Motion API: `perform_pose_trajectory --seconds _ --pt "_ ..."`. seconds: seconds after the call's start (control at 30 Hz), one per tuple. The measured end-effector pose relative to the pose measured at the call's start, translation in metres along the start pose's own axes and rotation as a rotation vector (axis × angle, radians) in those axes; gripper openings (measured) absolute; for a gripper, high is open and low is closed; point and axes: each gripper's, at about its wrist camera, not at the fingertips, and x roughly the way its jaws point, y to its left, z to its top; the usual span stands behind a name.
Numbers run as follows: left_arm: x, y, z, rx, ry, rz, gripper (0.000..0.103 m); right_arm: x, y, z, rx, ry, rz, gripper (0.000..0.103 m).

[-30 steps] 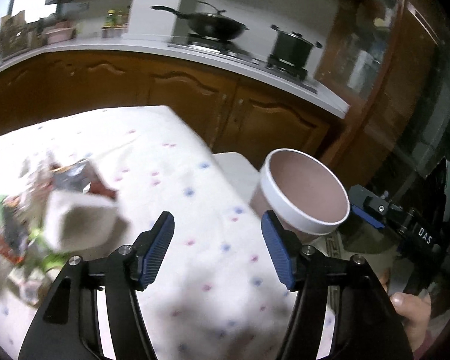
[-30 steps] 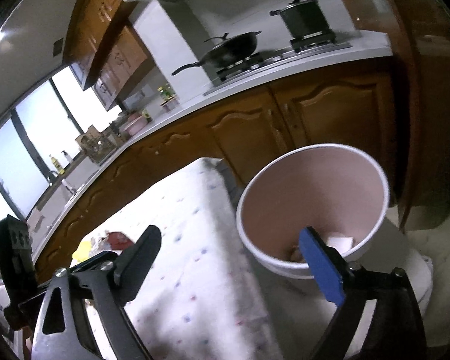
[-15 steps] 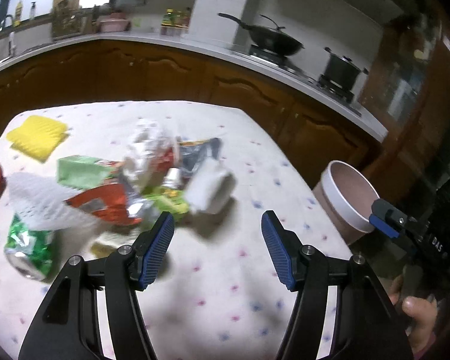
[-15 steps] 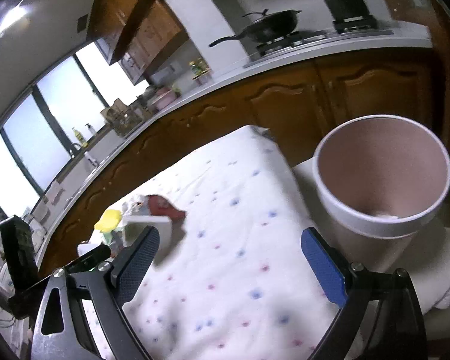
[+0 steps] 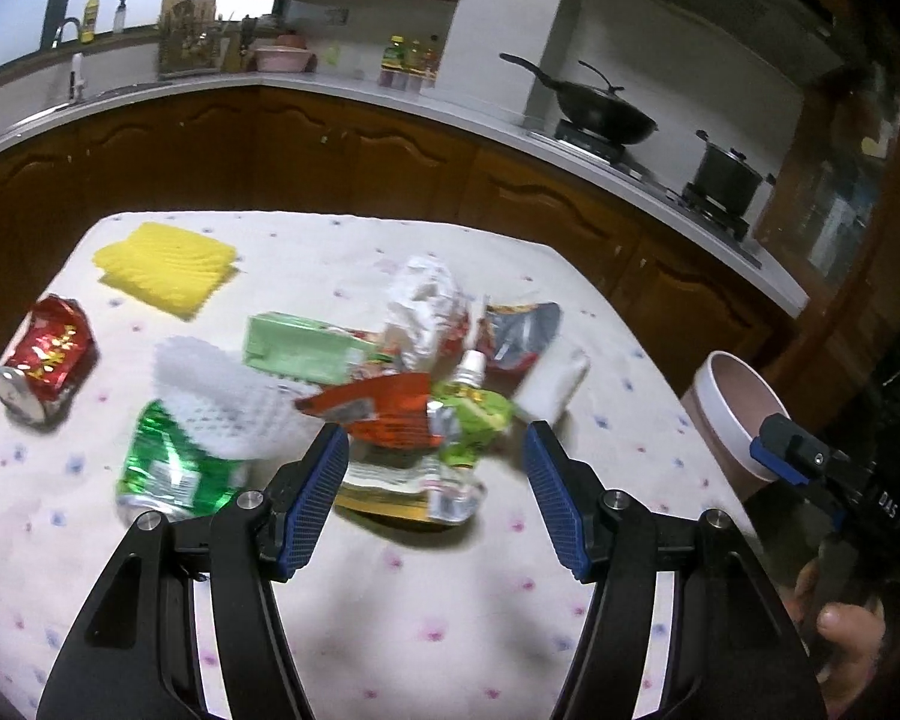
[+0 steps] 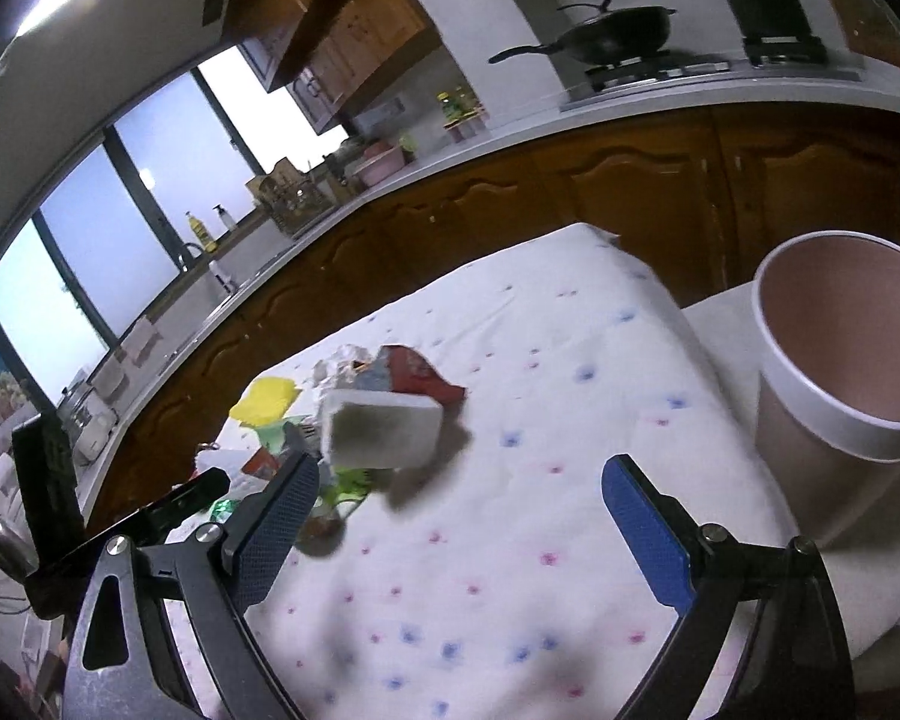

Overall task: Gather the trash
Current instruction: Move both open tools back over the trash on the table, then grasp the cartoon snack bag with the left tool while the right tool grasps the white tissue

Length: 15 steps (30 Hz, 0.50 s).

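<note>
A heap of trash lies on the white spotted tablecloth (image 5: 390, 600): a green carton (image 5: 306, 345), a red wrapper (image 5: 384, 405), a green spouted pouch (image 5: 468, 405), a white box (image 5: 552, 384), a white foam net (image 5: 222, 402) and a crushed green can (image 5: 174, 468). My left gripper (image 5: 435, 450) hovers open just short of the heap, holding nothing. The pink bin with a white rim (image 6: 846, 390) stands off the table's right edge. My right gripper (image 6: 462, 480) is open and empty between the white box (image 6: 381, 426) and the bin.
A yellow foam sheet (image 5: 165, 270) and a crushed red can (image 5: 48, 354) lie apart at the table's far left. Brown cabinets and a counter with a wok (image 5: 600, 114) and pot (image 5: 726, 177) run behind. A person's hand (image 5: 840, 630) holds the right gripper.
Both views have swung left, away from the bin and toward the trash heap. The bin has slid to the right edge of each view. Both grippers stayed open.
</note>
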Motion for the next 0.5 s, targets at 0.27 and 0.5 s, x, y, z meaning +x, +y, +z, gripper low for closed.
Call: perform_pose_trajectory --seconds 0.27,0.5 --pt "-0.001 0.017 0.009 0.018 -0.015 0.028 0.061 0.024 0.034 0.0 -0.051 0.022 0.033 0.096" --pt "0.014 0.027 0.02 0.074 0.009 0.051 0.061 0.05 0.055 0.008 -0.081 0.027 0.049 0.096"
